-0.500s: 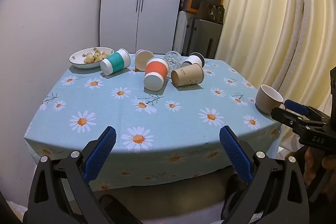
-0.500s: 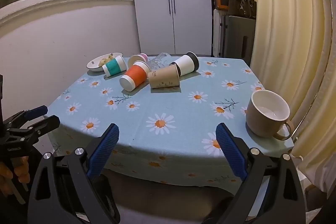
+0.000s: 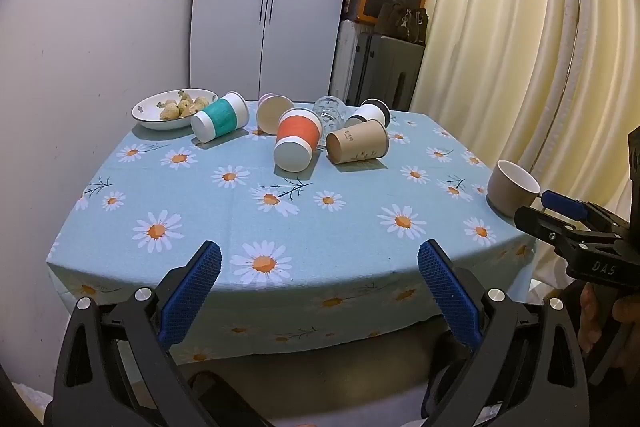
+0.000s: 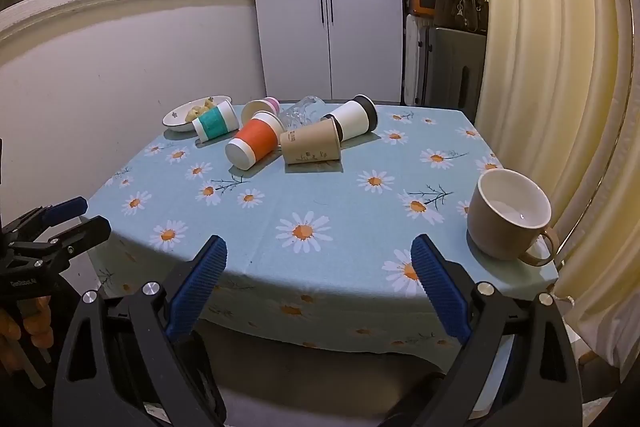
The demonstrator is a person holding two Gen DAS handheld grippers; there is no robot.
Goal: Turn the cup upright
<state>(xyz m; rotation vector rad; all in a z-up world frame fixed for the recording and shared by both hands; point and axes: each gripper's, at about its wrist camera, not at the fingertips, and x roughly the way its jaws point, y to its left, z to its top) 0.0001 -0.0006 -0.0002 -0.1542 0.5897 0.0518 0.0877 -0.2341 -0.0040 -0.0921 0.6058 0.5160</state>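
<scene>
Several cups lie on their sides at the far half of the table: a teal-banded cup [image 3: 220,117], a pink-rimmed cup [image 3: 273,112], an orange-banded cup [image 3: 298,141], a brown paper cup [image 3: 357,147], a white cup with a black lid [image 3: 370,113] and a glass mug [image 3: 329,111]. The orange cup [image 4: 256,141] and brown cup [image 4: 311,146] also show in the right wrist view. A beige mug [image 4: 507,215] stands upright at the right edge. My left gripper [image 3: 320,267] and right gripper [image 4: 319,263] are open and empty, short of the table's front edge.
A white bowl of snacks [image 3: 173,109] sits at the far left corner. The daisy tablecloth [image 3: 280,211] covers the table. A wall is at the left, curtains [image 3: 520,47] at the right, and a cabinet, boxes and a suitcase behind.
</scene>
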